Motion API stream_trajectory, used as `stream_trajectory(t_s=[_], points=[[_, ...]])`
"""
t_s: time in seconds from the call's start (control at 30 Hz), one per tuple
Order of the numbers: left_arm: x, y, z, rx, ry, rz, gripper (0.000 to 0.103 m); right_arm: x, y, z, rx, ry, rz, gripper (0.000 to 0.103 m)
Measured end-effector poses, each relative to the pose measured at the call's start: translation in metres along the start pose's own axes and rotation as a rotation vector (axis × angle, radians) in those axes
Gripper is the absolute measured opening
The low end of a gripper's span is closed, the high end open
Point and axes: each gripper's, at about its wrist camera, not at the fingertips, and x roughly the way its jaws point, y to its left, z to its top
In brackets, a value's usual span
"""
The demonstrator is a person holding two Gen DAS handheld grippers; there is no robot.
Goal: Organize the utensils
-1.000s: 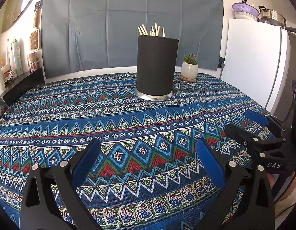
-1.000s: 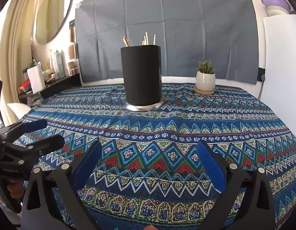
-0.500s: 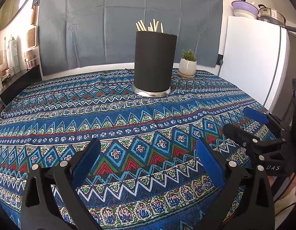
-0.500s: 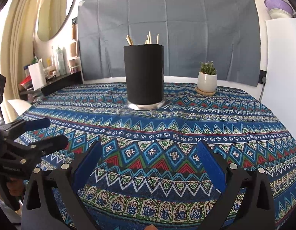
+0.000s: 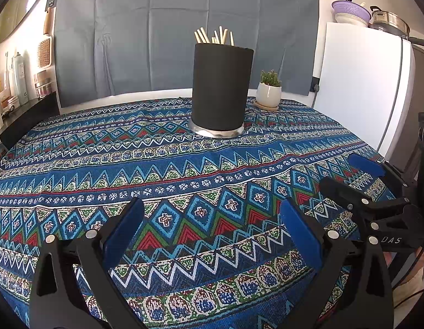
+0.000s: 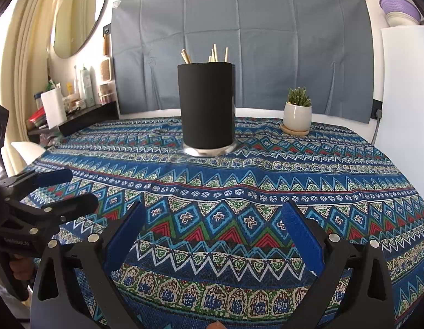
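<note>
A tall black cylindrical holder (image 5: 221, 90) on a shiny metal base stands upright at the far middle of the table, with several wooden chopsticks (image 5: 214, 36) sticking out of its top. It also shows in the right wrist view (image 6: 207, 107), chopsticks (image 6: 212, 53) included. My left gripper (image 5: 210, 213) is open and empty, low over the near edge of the patterned tablecloth (image 5: 157, 170). My right gripper (image 6: 212, 215) is open and empty too, to the left one's right (image 5: 357, 175). The left gripper shows at the left of the right wrist view (image 6: 66, 189).
A small cactus in a white pot (image 5: 269, 90) stands right of the holder, also seen in the right wrist view (image 6: 297, 113). A white fridge (image 5: 357, 82) is at the right, a dark shelf with bottles (image 6: 75, 104) at the left.
Both views have shifted slightly, the holder drifting a little in frame. Both grippers stay open and empty over the near edge of the table.
</note>
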Motion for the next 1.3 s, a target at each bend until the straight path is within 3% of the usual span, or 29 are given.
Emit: stream_trajectory(t_s=[1.3], points=[[0.0036, 0.0023, -0.0002, -0.005, 0.017, -0.012, 0.097, 0.0025, 0.0018, -0.0016, -0.024, 0.013, 0.006, 0.095]])
